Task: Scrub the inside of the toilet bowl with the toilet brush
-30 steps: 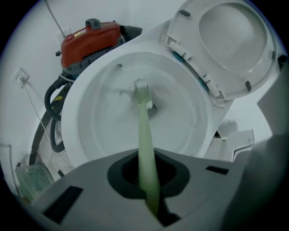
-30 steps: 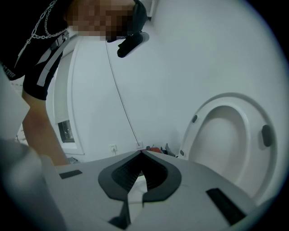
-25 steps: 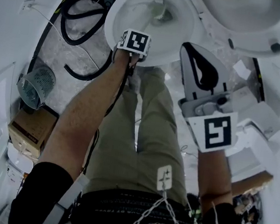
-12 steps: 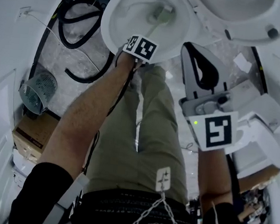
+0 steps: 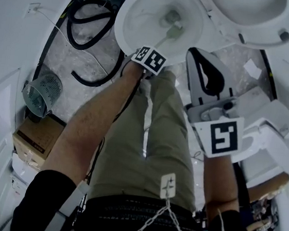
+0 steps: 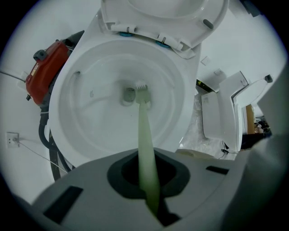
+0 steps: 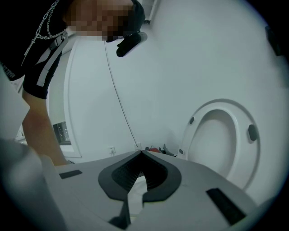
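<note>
Bright, even, cool white light, with soft, faint shadows. Heavy fisheye bending and black vignetted corners in both gripper views, blurred nearest foreground. Near-washed-out whites on the toilet bowl [image 6: 90,135].

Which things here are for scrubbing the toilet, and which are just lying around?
For the job: toilet brush, toilet bowl, left tongs shut on the brush handle.
Just lying around: black hose, wire basket, cardboard box, red object, right tongs shut on nothing.
</note>
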The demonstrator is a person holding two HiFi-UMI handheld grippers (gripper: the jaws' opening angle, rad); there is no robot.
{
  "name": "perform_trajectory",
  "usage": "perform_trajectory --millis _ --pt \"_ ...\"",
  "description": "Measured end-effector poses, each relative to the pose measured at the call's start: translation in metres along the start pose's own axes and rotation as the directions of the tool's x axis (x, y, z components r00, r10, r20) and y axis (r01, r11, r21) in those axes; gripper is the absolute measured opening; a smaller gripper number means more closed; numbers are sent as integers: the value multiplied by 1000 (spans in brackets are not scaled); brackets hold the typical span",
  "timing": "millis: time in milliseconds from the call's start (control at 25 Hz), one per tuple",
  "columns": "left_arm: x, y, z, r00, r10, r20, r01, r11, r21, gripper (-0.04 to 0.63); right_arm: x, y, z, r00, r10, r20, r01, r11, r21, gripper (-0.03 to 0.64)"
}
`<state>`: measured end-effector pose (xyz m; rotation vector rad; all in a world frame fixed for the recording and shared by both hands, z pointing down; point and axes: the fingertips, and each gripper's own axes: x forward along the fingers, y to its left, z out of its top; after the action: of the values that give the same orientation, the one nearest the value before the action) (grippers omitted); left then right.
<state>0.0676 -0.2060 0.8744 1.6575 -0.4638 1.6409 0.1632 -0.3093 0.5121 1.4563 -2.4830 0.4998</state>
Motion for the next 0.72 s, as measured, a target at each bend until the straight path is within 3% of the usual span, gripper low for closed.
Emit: perform_trajectory --millis 240,440,600,720 --pt "-1 27 -34 999 19 -51 -23 997 -68 0 -4 21 6 1000 1 15 -1 1000 -12 3" --pt "-9 54 -47 999 42 -33 -47 987 -154 0 -16 41 7 1000 -2 11 2 1000 -30 3" --pt "-29 58 -45 997 59 57 -48 983 -180 0 -31 53 8 1000 -18 8 18 999 -35 3" --pt "-64 57 -44 981 92 168 -69 988 -137 0 -46 61 8 999 -39 3 39 998 -41 3"
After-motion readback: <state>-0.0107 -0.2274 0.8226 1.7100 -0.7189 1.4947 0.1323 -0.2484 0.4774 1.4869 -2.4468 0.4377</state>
